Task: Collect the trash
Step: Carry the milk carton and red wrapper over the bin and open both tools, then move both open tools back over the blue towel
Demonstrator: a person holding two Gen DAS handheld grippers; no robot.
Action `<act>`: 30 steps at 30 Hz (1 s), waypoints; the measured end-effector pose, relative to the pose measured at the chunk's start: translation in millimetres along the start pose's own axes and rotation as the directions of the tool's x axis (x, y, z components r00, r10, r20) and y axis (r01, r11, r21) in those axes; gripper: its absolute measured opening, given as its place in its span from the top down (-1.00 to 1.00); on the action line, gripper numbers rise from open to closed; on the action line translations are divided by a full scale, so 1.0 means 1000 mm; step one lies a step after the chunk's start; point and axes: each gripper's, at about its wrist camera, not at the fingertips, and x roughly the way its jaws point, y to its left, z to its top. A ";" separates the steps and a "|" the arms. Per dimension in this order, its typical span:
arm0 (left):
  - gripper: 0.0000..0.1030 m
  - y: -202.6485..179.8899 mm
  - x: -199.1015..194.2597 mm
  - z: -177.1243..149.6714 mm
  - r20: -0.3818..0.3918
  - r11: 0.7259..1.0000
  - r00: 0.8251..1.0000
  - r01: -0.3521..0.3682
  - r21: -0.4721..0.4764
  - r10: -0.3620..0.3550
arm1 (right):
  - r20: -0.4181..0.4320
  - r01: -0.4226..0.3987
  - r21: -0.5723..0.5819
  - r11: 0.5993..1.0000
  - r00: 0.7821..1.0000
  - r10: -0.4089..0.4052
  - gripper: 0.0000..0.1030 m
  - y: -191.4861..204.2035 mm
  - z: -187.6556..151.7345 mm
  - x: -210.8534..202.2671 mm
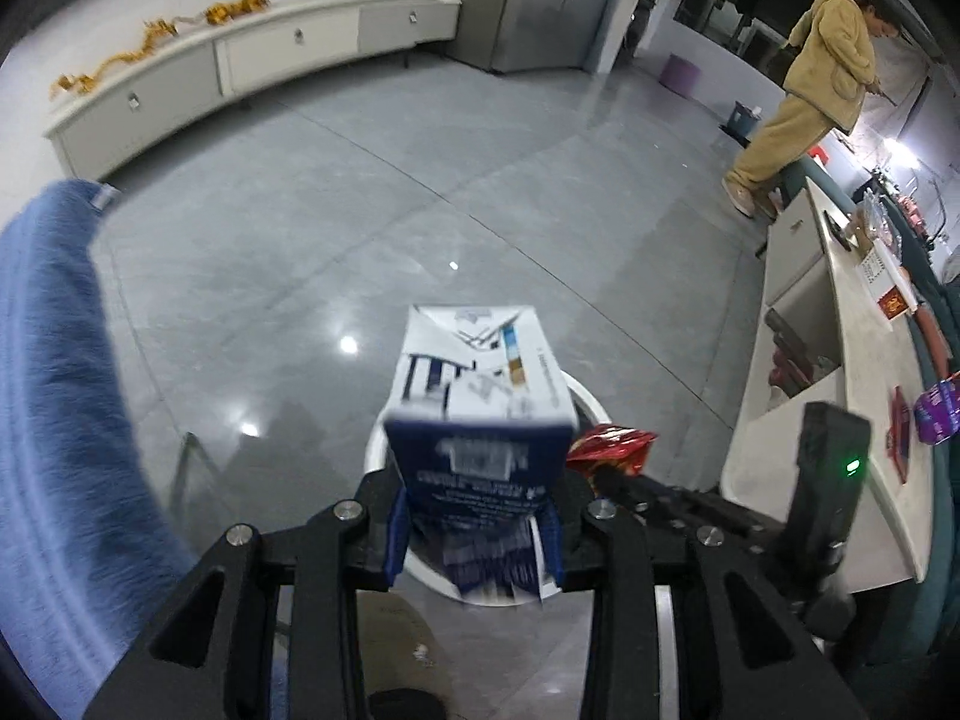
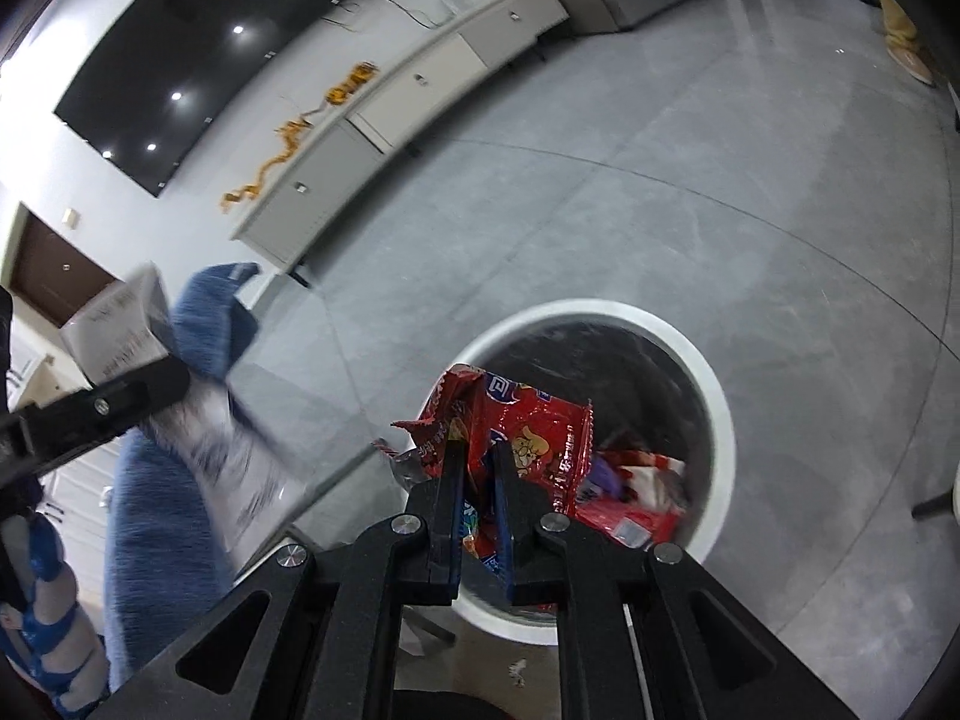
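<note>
My left gripper is shut on a white and dark blue carton and holds it above the white-rimmed trash bin. My right gripper is shut on a crumpled red snack wrapper and holds it over the bin's near rim. The wrapper also shows in the left wrist view, just right of the carton. The carton also shows blurred at the left of the right wrist view. Red wrappers lie inside the bin.
A blue fabric arm fills the left. A long white cabinet stands along the far wall. A white counter with packets runs along the right. A person in tan clothes stands at the far right. Grey tiled floor lies around the bin.
</note>
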 end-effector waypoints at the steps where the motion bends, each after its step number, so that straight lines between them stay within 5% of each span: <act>1: 0.22 -0.002 0.004 0.001 -0.007 1.000 1.000 0.010 -0.006 -0.010 | -0.007 0.006 0.000 1.000 1.000 -0.006 0.80 -0.004 0.001 0.002; 4: -0.17 -0.005 0.006 0.004 0.000 1.000 1.000 0.019 -0.010 -0.019 | -0.038 0.039 0.005 0.999 0.999 -0.038 0.69 -0.008 -0.001 0.012; 6: -0.18 -0.005 0.003 0.003 0.004 1.000 1.000 0.020 -0.004 -0.020 | -0.041 0.054 0.011 0.999 0.998 -0.053 0.16 -0.014 -0.003 0.013; 8: -0.18 -0.002 -0.003 0.000 0.006 1.000 1.000 0.019 -0.001 -0.019 | -0.033 0.063 0.011 0.998 0.997 -0.063 -0.08 -0.014 -0.004 0.016; 18: -0.18 0.007 -0.054 -0.016 0.111 0.999 0.993 -0.039 0.000 0.039 | 0.020 0.064 -0.011 0.998 0.998 -0.064 -0.08 0.001 0.000 -0.011; 24: -0.18 0.032 -0.108 -0.033 0.241 0.995 0.966 -0.089 -0.041 0.096 | 0.082 0.048 -0.060 0.997 0.996 -0.042 -0.08 0.031 0.003 -0.044; 30: -0.18 0.070 -0.162 -0.063 0.271 0.987 0.949 -0.142 -0.081 0.159 | 0.131 0.029 -0.138 0.990 0.991 -0.011 -0.08 0.073 0.001 -0.072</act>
